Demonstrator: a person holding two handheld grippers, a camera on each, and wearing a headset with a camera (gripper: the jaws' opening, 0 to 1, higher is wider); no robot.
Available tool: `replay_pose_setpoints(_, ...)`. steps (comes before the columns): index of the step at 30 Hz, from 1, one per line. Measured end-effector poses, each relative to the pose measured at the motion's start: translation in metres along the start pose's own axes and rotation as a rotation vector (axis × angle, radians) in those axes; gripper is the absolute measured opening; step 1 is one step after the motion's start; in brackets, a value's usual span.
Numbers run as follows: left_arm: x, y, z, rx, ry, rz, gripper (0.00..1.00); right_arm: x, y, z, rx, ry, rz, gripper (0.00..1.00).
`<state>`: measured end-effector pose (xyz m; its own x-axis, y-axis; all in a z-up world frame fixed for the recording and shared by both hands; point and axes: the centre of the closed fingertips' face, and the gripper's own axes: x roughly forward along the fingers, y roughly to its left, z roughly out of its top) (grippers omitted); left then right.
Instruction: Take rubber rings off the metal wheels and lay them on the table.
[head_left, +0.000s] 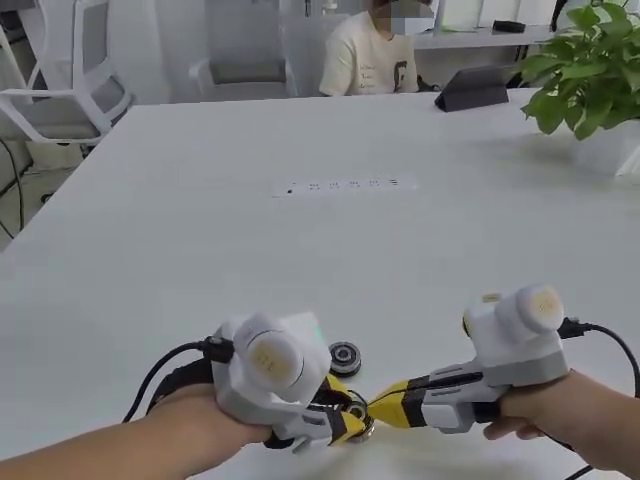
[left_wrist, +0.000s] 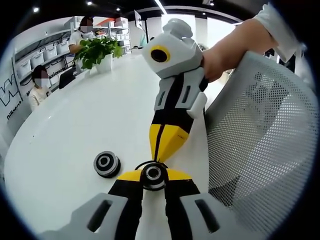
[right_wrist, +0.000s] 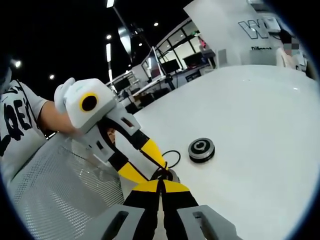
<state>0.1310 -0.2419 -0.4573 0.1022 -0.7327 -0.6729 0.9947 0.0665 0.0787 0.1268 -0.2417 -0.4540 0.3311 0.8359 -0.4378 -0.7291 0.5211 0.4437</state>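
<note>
My left gripper (head_left: 352, 422) is shut on a small metal wheel (left_wrist: 153, 175) at the near edge of the white table (head_left: 300, 240). From the right, my right gripper (head_left: 374, 408) meets it tip to tip. Its yellow jaws are shut on the wheel's thin black rubber ring (right_wrist: 171, 155), which loops out beside the wheel. In the left gripper view the right gripper (left_wrist: 157, 156) points down onto the held wheel. A second metal wheel (head_left: 344, 356) with its black ring on lies flat on the table just beyond the grippers; it is also the wheel (left_wrist: 106, 163) and the wheel (right_wrist: 201, 149).
A power strip (head_left: 345, 184) is set into the table's middle. A potted plant (head_left: 590, 80) stands at the far right, and a dark tablet (head_left: 472, 90) near a seated person (head_left: 370, 55) at the far edge. A white mesh chair back (left_wrist: 265, 140) is close behind the grippers.
</note>
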Motion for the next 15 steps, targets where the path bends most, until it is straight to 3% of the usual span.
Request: replay_pose_setpoints(15,-0.017,0.000,0.007,-0.034,-0.035,-0.010,0.25,-0.004,0.000,0.005,0.004,-0.019,-0.004,0.00)
